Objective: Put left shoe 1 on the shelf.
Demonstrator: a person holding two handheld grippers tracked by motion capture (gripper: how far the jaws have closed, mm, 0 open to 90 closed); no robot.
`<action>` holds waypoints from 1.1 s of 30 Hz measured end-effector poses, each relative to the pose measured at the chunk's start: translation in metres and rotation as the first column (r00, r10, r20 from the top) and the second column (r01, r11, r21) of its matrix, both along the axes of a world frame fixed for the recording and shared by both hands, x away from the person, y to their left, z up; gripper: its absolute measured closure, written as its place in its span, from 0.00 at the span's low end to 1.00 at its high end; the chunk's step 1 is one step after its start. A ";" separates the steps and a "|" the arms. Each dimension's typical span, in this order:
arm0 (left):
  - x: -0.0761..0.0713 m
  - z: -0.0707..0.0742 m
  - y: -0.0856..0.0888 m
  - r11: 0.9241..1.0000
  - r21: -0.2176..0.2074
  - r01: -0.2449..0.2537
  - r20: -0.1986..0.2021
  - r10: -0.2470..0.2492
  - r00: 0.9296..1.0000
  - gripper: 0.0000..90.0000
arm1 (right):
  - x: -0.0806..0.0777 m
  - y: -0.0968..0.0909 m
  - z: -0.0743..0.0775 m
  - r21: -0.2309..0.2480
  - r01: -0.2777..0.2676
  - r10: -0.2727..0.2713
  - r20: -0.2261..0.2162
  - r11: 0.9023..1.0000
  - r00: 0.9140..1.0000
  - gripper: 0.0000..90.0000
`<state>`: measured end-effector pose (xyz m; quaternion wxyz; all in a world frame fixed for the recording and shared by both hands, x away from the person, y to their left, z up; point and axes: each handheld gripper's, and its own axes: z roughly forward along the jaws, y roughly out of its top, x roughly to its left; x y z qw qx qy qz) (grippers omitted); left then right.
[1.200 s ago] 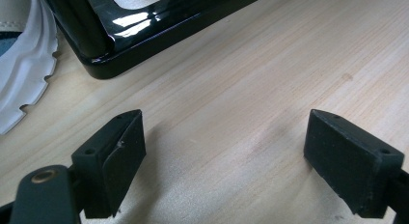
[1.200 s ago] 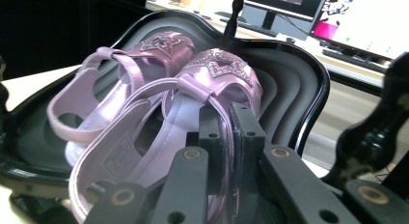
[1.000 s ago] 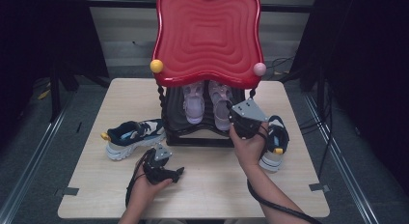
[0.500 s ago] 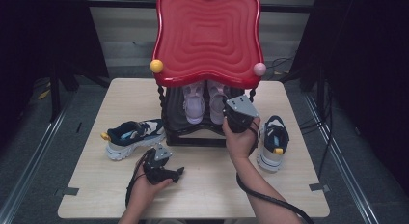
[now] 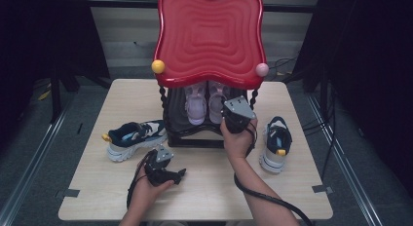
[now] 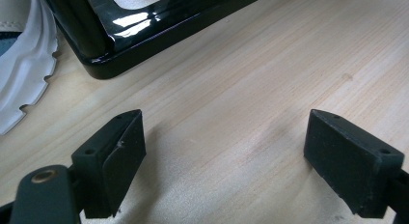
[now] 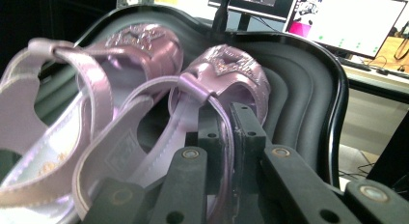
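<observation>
On the left, we are resting our left tongs (image 5: 179, 173) spread and empty on the surface (image 5: 209, 187), near the navy sneaker (image 5: 134, 138). In the middle, we are pinching the heel strap of the right pink sandal (image 7: 219, 84) with our right tongs (image 7: 226, 132) on the black shelf (image 7: 308, 89); lifting it out remains. Right wrist is angling forward, down.

Pale wooden table (image 5: 97, 187) on grey floor (image 5: 29, 153), dark surroundings
</observation>
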<state>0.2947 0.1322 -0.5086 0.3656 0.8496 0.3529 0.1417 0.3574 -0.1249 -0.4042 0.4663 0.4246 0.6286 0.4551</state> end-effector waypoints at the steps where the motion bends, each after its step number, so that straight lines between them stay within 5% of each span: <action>1: 0.000 0.000 0.000 1.000 0.000 0.000 0.000 0.000 1.000 0.16 | 0.000 0.000 -0.002 -0.002 -0.001 0.001 -0.003 1.000 1.000 0.93; 22: 0.000 0.000 0.000 1.000 0.001 -0.001 0.001 0.001 1.000 0.16 | 0.001 -0.006 -0.006 0.022 -0.028 0.030 -0.055 0.999 0.998 0.89; 33: 0.000 0.000 0.000 1.000 0.003 -0.001 -0.003 0.001 1.000 0.16 | -0.006 -0.005 -0.003 0.007 -0.064 0.065 -0.097 0.998 0.993 0.71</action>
